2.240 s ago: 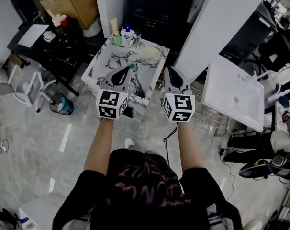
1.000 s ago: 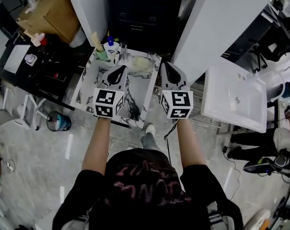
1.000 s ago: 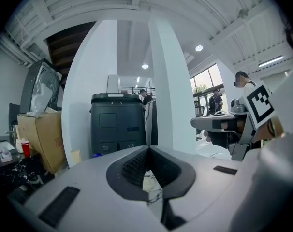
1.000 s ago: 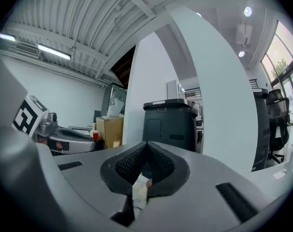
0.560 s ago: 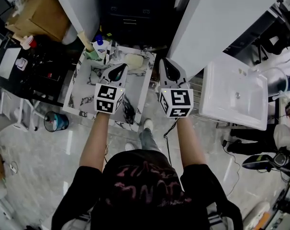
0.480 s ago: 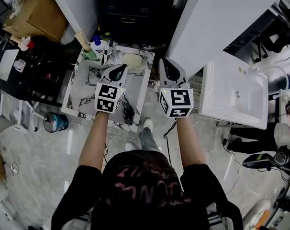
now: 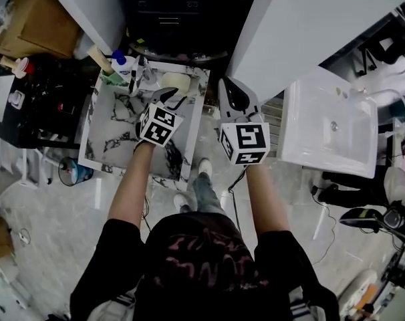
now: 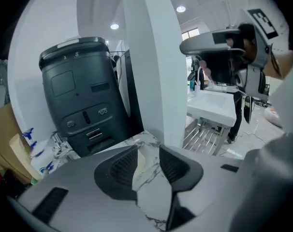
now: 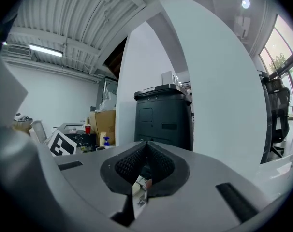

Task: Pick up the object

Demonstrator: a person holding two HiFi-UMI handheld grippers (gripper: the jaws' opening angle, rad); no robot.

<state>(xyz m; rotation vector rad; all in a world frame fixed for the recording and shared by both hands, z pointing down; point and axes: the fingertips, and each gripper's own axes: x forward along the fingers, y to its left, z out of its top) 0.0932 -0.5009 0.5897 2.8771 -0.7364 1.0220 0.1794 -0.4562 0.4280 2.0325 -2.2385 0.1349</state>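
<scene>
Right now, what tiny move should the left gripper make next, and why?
Probably ease forward to the pale lump at the table's back. The left gripper has just been opening its jaws, and only marble shows between them.

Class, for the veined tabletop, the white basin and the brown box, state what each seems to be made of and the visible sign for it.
Tabletop: marble or marble-look stone, seemingly polished; white with dark irregular veins.
Basin: probably glazed ceramic, possibly resin; smooth, uniform white, with a drain hole.
Box: cardboard, matte; dull brown flat panels.
</scene>
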